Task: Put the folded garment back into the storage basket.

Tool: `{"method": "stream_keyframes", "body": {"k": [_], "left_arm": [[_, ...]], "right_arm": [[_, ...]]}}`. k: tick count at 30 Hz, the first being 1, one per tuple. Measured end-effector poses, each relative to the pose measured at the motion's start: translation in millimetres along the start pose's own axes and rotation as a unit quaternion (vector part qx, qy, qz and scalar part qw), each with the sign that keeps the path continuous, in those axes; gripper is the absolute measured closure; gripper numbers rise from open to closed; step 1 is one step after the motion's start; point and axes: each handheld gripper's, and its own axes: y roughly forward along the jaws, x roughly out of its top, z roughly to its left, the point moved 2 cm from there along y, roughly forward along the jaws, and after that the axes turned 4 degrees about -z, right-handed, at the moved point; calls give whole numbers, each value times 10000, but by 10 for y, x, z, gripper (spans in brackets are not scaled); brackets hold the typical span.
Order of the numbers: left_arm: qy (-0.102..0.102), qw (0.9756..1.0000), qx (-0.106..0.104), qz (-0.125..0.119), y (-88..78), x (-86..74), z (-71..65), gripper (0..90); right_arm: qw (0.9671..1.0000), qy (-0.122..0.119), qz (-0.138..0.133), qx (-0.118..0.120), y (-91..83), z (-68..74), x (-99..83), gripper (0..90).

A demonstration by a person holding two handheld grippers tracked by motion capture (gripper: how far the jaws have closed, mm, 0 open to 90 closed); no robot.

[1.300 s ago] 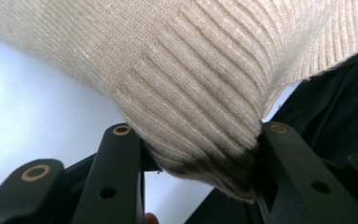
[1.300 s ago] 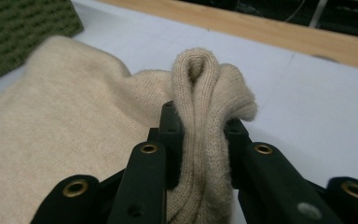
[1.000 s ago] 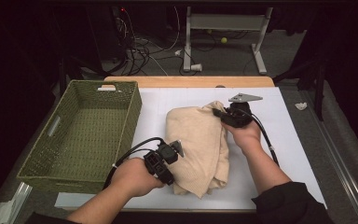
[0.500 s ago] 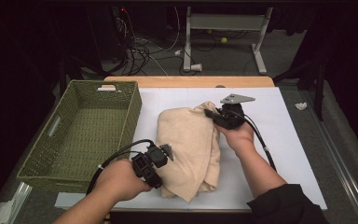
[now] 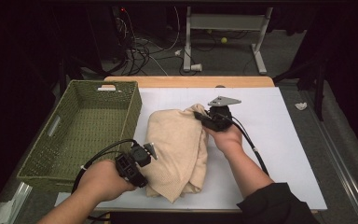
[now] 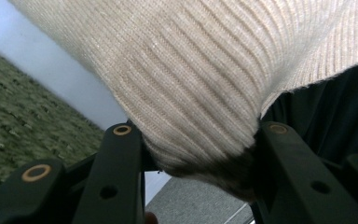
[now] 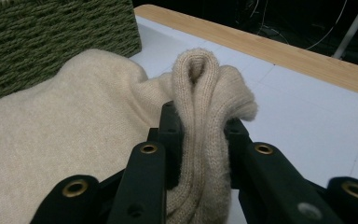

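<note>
On table: cream sweater point(image 5: 179, 144), both ends clamped by left tool point(image 5: 142, 161) and right tool point(image 5: 204, 117); carry level toward basket point(image 5: 81, 135), grip firm.

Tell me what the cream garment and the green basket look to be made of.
Cream garment: a soft knit, probably wool or a wool-like yarn; fine ribbed rows and a slightly fuzzy, matte surface show in both gripper views. Green basket: woven cord or twisted fibre, matte olive; the high view shows the regular weave on its walls and floor, with cut-out handles. Which fibre cannot be told.
</note>
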Motion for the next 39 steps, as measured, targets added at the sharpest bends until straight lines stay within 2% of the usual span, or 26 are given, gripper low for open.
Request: {"method": "stream_keyframes", "body": {"k": [20, 39], "left_arm": [[69, 10000, 23, 12, -1, 13, 75, 619], [180, 9998, 58, -67, -151, 45, 118, 619]], "right_arm": [[10000, 29, -15, -22, 88, 0, -12, 766], [9999, -6, -100, -88, 1, -23, 111, 765]]}}
